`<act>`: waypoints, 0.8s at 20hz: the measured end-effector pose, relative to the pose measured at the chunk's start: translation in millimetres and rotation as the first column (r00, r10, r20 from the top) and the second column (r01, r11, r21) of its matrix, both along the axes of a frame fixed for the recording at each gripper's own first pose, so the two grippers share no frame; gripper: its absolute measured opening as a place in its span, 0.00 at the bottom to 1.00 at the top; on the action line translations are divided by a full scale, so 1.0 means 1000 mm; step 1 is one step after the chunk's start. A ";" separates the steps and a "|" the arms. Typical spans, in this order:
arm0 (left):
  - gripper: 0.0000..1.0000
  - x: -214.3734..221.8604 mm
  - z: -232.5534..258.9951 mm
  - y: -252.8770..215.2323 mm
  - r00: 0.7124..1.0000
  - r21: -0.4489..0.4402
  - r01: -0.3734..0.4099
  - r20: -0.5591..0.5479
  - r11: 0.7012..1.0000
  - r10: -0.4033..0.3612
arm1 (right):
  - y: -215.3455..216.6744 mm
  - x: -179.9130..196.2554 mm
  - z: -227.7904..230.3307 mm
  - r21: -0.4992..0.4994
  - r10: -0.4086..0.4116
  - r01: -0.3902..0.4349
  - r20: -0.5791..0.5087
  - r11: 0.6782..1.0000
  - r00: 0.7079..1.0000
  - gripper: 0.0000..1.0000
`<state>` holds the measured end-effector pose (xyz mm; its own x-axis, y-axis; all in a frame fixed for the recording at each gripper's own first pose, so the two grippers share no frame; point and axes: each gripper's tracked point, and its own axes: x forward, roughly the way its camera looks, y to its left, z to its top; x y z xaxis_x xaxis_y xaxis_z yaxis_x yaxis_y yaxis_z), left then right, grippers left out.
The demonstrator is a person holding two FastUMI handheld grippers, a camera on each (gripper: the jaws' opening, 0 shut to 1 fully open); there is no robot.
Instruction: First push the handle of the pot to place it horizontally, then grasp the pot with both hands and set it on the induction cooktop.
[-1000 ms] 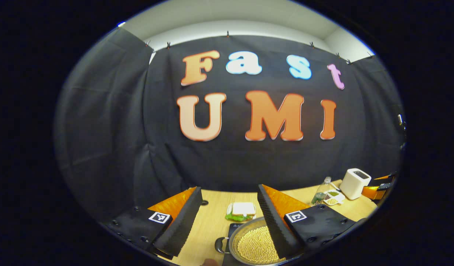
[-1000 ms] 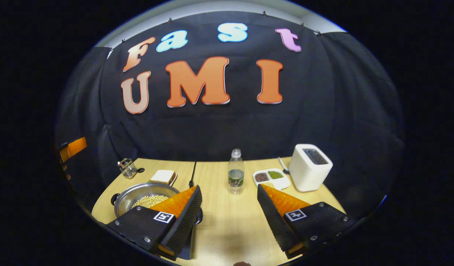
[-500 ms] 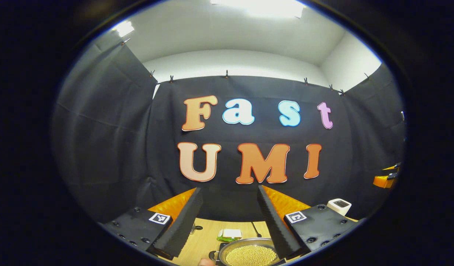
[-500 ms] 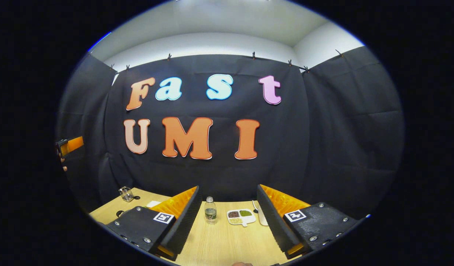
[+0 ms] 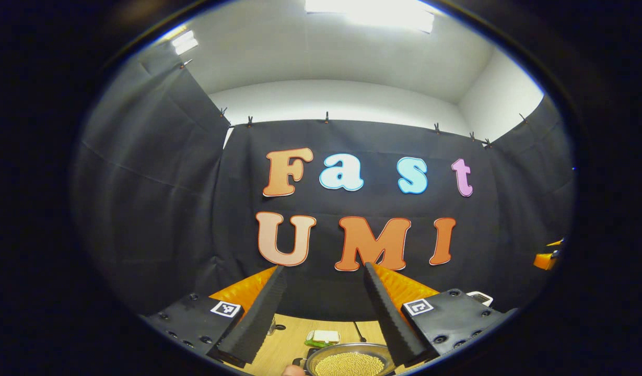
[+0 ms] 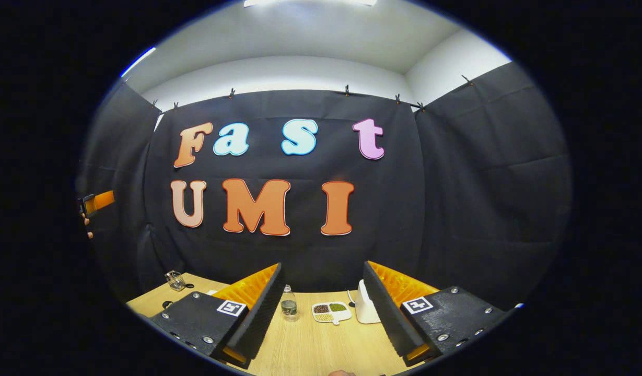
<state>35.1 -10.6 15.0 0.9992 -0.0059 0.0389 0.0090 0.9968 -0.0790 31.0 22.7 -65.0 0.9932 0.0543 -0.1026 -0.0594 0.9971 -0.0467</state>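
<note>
Your left gripper (image 5: 321, 308) points high at the booth wall with its jaws spread wide and nothing between them, so the wooden table (image 5: 292, 334) is squeezed into a thin strip at the bottom of the left gripper view. Low in that strip, between the fingers, sits the pot (image 5: 350, 360), a round metal pan full of small yellow beans; its near rim is cut off by the edge of the picture, its handle is too small and dark to judge for angle, and the induction cooktop cannot be made out. Just behind the pot lies a sandwich (image 5: 322, 337) on something green, a dark utensil (image 5: 358, 331) lies beside it, and the top of a white toaster (image 5: 480, 297) peeks over the right finger's mount. At the far right edge an orange piece of your right gripper (image 5: 546, 258) shows. In the right gripper view, your left gripper (image 6: 98, 201) appears as an orange and black sliver at the far left, with fingertips of your hand (image 6: 86, 222) on it. Along the table there stand a wire holder (image 6: 174, 280), a water bottle (image 6: 288, 303) with a label too small to read, a divided dish (image 6: 331, 312) of brown, green and pale grains, and the toaster, half hidden by the right finger. Your right gripper (image 6: 321, 305) is also parted wide and holds nothing. Each finger mount carries a square black-and-white marker.
</note>
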 end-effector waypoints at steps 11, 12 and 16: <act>0.97 -0.009 -0.002 0.086 0.989 -0.013 -0.149 -0.013 0.989 0.149 | 0.021 -0.006 -0.006 -0.010 0.039 -0.039 -0.010 0.999 0.999 0.93; 0.98 -0.010 -0.003 0.089 0.987 0.003 -0.163 -0.013 0.987 0.163 | 0.022 -0.006 -0.005 -0.002 0.042 -0.042 -0.006 0.999 0.999 0.93; 0.98 -0.010 -0.004 0.091 0.986 0.015 -0.168 -0.013 0.986 0.168 | 0.019 -0.002 -0.007 0.023 0.035 -0.035 -0.002 0.999 0.999 0.93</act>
